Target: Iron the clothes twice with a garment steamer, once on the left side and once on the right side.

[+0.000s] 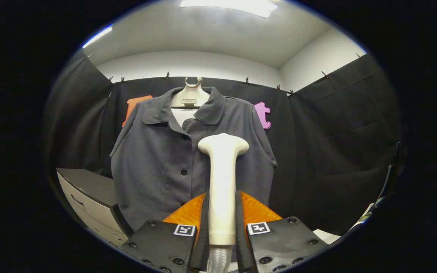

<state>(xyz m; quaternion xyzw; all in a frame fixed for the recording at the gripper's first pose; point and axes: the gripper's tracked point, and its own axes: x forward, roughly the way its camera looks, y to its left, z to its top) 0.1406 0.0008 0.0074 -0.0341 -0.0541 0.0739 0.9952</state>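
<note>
The claw (222, 223) grips the steamer (222, 178) tight, both fingers pressing its handle. The steamer stands straight up, head on top. The shirt (157, 167) hangs just beyond it.

The steamer (222, 178) covers part of the shirt's (157, 167) front; the shirt's hem lies behind the gripper (222, 223), whose fingers clamp the steamer's handle.

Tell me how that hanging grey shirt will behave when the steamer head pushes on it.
The shirt probably gives way: thin cloth, draped loosely from one hanger. It may swing, hanging free below. The claw is shut on the steamer.
</note>
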